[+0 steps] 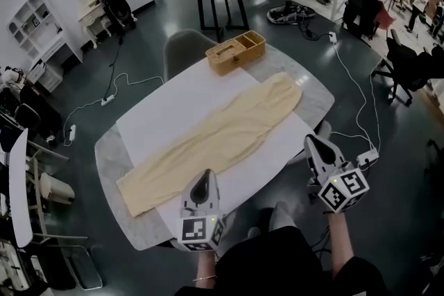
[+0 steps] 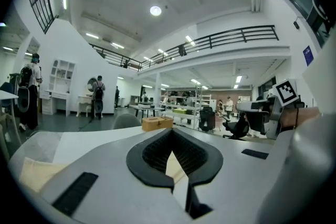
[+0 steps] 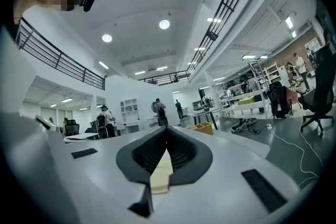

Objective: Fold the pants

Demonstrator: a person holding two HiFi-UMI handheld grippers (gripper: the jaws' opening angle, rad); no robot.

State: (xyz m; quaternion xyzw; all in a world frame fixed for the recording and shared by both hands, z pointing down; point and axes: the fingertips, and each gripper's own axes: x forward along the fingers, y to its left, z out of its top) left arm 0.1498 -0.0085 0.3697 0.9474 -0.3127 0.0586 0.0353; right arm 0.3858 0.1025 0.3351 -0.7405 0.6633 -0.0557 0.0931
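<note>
Cream pants (image 1: 222, 135) lie flat on the white mat of the table (image 1: 107, 149), folded lengthwise with the legs stacked. They run diagonally from the near left corner toward the far right. My left gripper (image 1: 205, 177) hovers at the table's near edge, just right of the pants' near end, its jaws together and empty. A strip of the pants (image 2: 37, 176) shows low on the left of the left gripper view. My right gripper (image 1: 310, 139) is off the table's right edge, over the floor, shut with nothing held. Both point level toward the far side.
A wooden box (image 1: 236, 52) stands at the table's far end, and shows ahead in both gripper views (image 2: 157, 123) (image 3: 203, 128). A grey chair (image 1: 186, 45) sits behind the table. A power strip (image 1: 366, 157) and cables lie on the floor right. People stand far off.
</note>
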